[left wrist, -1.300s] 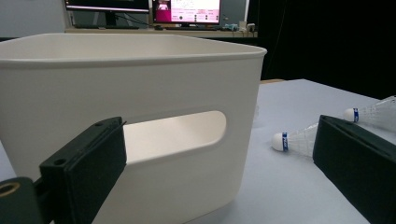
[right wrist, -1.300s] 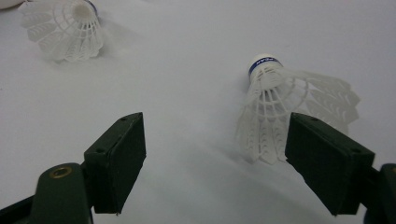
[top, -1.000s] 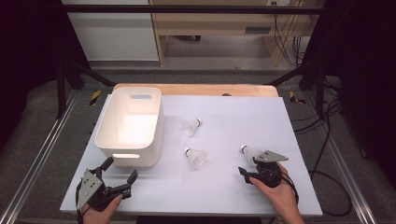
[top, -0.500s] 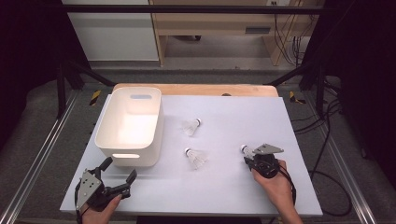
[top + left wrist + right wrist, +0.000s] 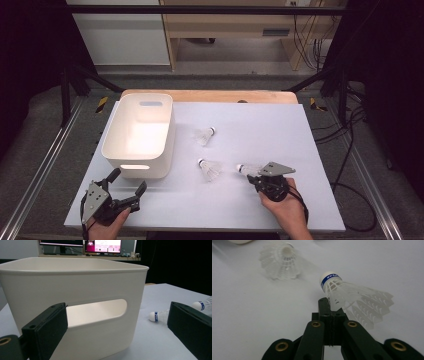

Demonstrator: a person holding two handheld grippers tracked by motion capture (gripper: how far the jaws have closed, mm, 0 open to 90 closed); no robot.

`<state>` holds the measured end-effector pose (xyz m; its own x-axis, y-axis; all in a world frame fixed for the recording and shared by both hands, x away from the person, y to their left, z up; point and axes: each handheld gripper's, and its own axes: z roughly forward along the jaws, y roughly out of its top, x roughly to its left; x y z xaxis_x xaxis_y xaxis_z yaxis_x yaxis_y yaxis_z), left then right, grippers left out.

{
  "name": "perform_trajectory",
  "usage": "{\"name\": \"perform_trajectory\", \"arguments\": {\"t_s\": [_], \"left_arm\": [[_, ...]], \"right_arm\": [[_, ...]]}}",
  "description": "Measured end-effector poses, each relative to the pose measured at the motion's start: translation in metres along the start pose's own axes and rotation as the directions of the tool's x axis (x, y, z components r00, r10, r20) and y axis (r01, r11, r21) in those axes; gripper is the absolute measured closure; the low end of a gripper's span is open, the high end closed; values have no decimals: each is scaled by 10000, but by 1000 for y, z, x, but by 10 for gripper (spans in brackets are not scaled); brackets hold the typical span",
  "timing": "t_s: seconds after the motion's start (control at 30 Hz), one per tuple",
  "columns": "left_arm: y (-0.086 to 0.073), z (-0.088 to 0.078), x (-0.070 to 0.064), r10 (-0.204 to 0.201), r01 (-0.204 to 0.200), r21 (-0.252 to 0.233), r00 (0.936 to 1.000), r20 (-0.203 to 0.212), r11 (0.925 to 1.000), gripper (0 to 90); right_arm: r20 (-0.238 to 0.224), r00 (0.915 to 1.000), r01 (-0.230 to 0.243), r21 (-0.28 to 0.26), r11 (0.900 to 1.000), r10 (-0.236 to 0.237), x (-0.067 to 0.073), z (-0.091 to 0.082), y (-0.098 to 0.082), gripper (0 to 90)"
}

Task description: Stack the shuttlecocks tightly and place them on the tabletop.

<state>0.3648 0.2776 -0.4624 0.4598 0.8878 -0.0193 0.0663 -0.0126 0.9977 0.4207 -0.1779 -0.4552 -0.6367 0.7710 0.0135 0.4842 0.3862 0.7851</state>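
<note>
1. Your right gripper (image 5: 254,175) sits near the front right of the white table (image 5: 310,150). Its jaws have just been closing and now meet on the skirt of a shuttlecock (image 5: 352,296), pinched at the feathers just behind the cork.
2. In the high view the held shuttlecock (image 5: 246,169) lies roughly level, cork pointing left, at the gripper's tip.
3. A second shuttlecock (image 5: 210,168) rests on the table just left of the held one, apart from it; a third shuttlecock (image 5: 204,135) lies farther back, near the bin.
4. Your left gripper (image 5: 127,187) rests at the front left corner, jaws spread wide with nothing between them.
5. The white bin (image 5: 141,134) stands upright just beyond the left gripper, its handle slot (image 5: 97,312) facing that gripper.
</note>
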Motion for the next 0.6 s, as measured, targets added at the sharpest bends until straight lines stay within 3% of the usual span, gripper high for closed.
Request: {"name": "perform_trajectory", "arguments": {"t_s": [0.2, 0.3, 0.6], "left_arm": [[0, -1, 2, -7, 7, 28, 10000, -35, 10000, 30], [0, -1, 2, -54, 54, -16, 10000, -28, 10000, 30], [2, -1, 0, -15, 16, -79, 9999, 106, 10000, 30]], "right_arm": [[-829, 9955, 474, 34, 9989, -469, 35, 18, 12, 900], [-1032, 9931, 565, 7, 9984, -561, 45, 28, 17, 900], [-920, 9938, 643, 131, 9978, -628, 52, 63, 31, 900]]}}
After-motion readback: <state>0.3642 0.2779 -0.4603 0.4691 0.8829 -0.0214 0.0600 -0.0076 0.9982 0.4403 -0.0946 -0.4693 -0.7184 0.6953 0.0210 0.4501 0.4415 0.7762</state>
